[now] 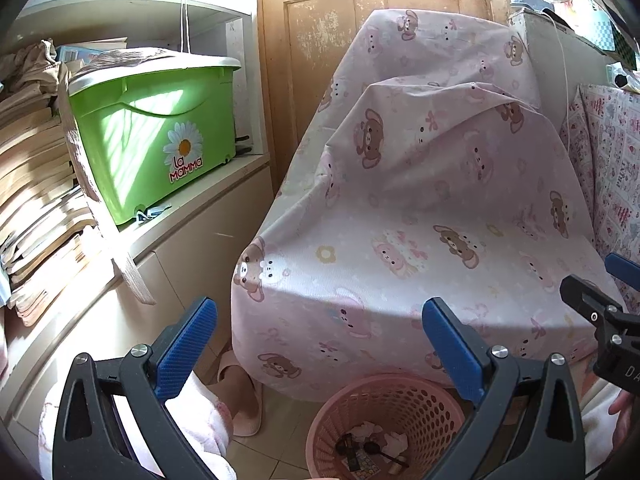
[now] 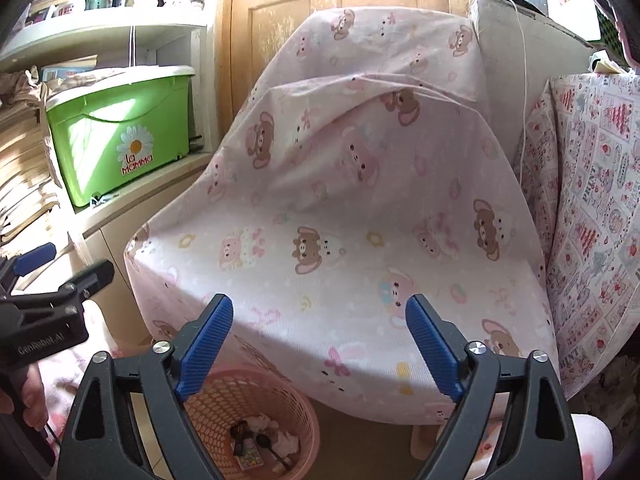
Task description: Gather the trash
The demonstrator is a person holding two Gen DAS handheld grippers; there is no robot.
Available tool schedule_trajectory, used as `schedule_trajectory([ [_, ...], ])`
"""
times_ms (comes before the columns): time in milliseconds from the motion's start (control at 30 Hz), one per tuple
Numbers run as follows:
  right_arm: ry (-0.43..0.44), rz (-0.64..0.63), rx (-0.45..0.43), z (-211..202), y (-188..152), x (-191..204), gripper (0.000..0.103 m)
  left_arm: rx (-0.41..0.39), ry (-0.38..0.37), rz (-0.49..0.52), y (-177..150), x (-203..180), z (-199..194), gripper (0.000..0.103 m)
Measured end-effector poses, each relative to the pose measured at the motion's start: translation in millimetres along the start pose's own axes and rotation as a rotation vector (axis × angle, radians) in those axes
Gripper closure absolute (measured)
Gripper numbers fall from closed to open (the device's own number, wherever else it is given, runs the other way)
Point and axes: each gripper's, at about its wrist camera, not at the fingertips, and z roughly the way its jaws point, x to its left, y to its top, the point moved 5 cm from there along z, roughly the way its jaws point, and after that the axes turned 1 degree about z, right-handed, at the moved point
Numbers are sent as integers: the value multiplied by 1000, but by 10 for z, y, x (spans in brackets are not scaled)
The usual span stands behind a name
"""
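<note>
Trash lies in the bottom of the pink basket, just below and ahead of both your grippers: crumpled white tissue, a dark spoon-like piece, a small printed packet and a few dark scraps, all loose on the perforated floor. Your left gripper is angled downward with its blue pads spread wide and nothing between them; the basket sits under its right finger. Your right gripper tilts down the same way, jaws also wide apart and empty, with the basket under its left finger and the trash showing between the fingers' lower parts. Each gripper shows at the edge of the other's view, so the two are held side by side, near each other. A slipper rests on the tiled floor just left of the basket. Beyond the fingertips rises a seat draped in a pink bear-print cloth. Farther off to the left, a green box marked "la mamma" stands on a white shelf beside stacked papers, and a worn wooden door closes the background.
</note>
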Motion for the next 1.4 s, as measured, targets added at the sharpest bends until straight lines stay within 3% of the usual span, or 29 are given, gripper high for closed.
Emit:
schedule_trajectory([
  [1400, -13, 9, 7, -8, -21, -13, 12, 1, -18, -30, -38, -30, 21, 1],
])
